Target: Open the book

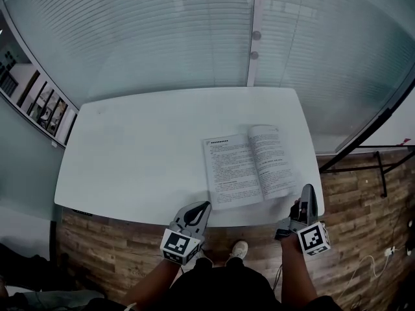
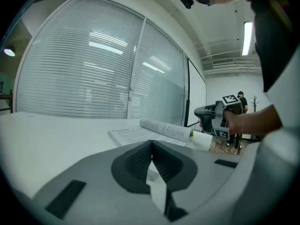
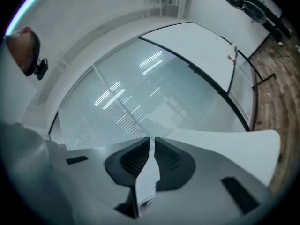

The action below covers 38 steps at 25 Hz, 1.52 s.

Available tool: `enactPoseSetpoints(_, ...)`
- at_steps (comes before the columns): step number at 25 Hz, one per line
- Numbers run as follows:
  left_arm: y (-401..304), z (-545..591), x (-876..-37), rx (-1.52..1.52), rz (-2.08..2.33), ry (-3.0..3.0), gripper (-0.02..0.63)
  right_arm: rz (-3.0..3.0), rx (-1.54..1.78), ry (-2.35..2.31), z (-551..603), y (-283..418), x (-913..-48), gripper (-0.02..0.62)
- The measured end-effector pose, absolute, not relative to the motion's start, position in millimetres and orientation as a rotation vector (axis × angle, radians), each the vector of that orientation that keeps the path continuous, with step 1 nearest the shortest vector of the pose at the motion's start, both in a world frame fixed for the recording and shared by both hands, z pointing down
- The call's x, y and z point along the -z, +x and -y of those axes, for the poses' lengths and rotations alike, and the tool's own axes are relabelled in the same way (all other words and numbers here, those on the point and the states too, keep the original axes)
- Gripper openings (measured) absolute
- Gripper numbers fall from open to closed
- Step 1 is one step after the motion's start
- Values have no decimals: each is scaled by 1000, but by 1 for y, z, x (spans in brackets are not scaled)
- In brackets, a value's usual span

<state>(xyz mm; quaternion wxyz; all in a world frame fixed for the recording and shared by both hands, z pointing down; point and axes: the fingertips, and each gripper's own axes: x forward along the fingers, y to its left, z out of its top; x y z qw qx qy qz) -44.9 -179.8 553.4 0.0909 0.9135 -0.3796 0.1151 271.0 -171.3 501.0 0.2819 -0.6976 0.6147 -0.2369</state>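
White table [image 1: 130,148], open book [image 1: 249,167] just beyond right tool [image 1: 308,192]

The table [image 1: 142,154] is showing a smooth, matt white top; the book [image 1: 249,167] is presenting matt printed paper; the floor [image 1: 363,193] is displaying brown wood planks; the wall [image 1: 162,31] is reflecting lamps in glossy glass; the left gripper [image 1: 205,206] and right gripper [image 1: 309,190] are wearing smooth, matt grey plastic, with dark ribbed pads [image 2: 137,164]
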Motion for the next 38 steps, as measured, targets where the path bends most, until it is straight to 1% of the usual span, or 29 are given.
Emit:
enactPoseSetpoints(8,-45,183,-535,-263,1166,2751,12,-2100,262,-1862,186,204,-452,14)
enactPoseSetpoints(17,-51,183,-528,-240,1195,2775,12,-2463,-54,-1841,189,137,-448,8)
enactPoseSetpoints(20,-58,182,-529,-263,1219,2778,12,-2554,-49,-1851,190,118,-461,8)
enactPoseSetpoints(24,-61,183,-526,-247,1244,2778,12,-2586,48,-1802,190,104,-474,8)
enactPoseSetpoints(29,-70,183,-520,-220,1294,2785,12,-2645,49,-1779,188,86,-484,8)
enactPoseSetpoints(34,-74,180,-520,-226,1308,2774,12,-2686,85,-1779,186,82,-501,8)
enactPoseSetpoints(38,-77,178,-521,-223,1320,2763,12,-2732,177,-1807,182,81,-516,8)
